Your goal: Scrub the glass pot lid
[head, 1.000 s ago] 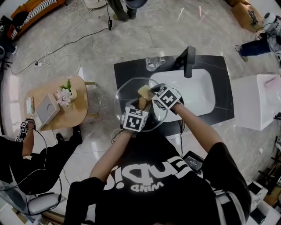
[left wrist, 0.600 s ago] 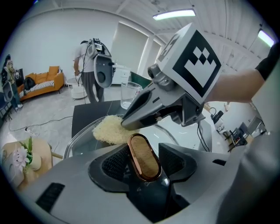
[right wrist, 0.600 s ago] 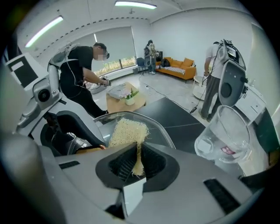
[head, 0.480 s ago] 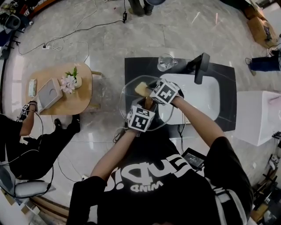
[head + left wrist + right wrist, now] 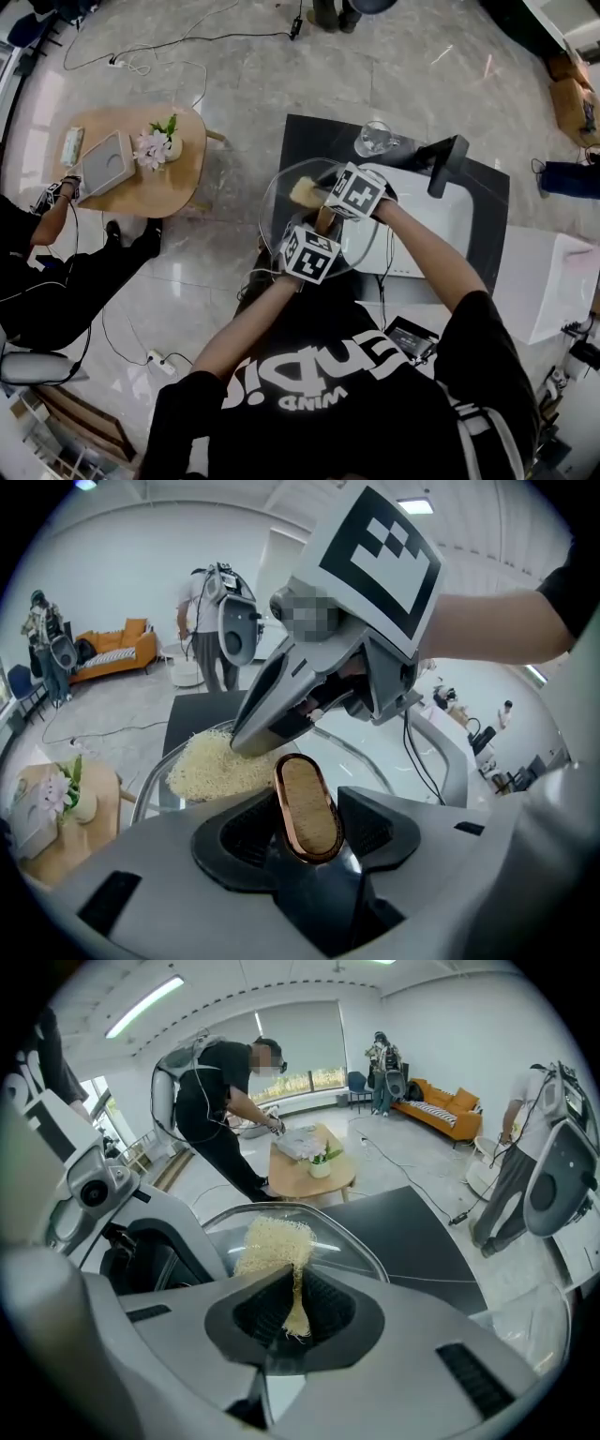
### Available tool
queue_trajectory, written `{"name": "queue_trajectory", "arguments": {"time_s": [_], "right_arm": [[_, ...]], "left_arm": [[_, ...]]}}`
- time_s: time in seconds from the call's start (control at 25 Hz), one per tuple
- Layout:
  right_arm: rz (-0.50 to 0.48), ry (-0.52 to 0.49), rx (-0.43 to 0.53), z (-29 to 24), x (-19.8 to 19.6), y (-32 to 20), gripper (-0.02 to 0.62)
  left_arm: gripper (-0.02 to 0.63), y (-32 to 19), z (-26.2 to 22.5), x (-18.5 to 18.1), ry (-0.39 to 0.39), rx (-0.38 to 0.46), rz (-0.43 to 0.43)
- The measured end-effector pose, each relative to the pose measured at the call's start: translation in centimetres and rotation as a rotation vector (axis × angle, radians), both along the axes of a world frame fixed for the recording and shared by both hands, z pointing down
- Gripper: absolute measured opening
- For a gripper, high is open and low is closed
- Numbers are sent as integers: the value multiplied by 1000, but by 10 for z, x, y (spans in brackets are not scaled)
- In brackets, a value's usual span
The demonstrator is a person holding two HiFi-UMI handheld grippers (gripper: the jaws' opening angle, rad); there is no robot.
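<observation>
The glass pot lid (image 5: 281, 225) is held tilted over the black counter's left end. Its wooden knob (image 5: 306, 803) sits between the pads of my left gripper (image 5: 305, 834), whose jaws have just been closing and are shut on it. My right gripper (image 5: 321, 194) is shut on a pale fibrous scrub pad (image 5: 303, 192) and presses it on the glass near the lid's far left rim. In the right gripper view the pad (image 5: 274, 1239) fans out from the gripper (image 5: 296, 1309) onto the lid (image 5: 352, 1241). The left gripper view shows the right gripper's fingers (image 5: 272, 714) on the pad (image 5: 217, 766).
A white sink (image 5: 427, 225) with a black faucet (image 5: 448, 164) lies right of the lid. A glass jug (image 5: 375, 139) stands on the counter (image 5: 309, 136) behind it. A round wooden table (image 5: 141, 178) with flowers and a seated person (image 5: 47, 272) are at left. Cables run over the floor.
The right gripper has rolled and slid the scrub pad across the glass toward the lid's far left rim. The left gripper keeps its hold on the knob.
</observation>
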State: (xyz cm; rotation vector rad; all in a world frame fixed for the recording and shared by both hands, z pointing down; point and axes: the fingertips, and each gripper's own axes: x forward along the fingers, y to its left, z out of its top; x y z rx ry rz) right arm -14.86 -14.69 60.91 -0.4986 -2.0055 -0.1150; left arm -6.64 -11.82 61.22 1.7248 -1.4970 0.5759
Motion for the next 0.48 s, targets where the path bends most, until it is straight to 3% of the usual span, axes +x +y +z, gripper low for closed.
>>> {"name": "queue_trajectory", "arguments": {"time_s": [0.24,0.48], "right_arm": [[-58,6,-59,5,-16,20,29],[-173,19,-45,6,-25,38,29]], "left_arm": [[213,-1,1,-1,-4,3,-21],[212,-2,0,-1,-6,0,-30]]}}
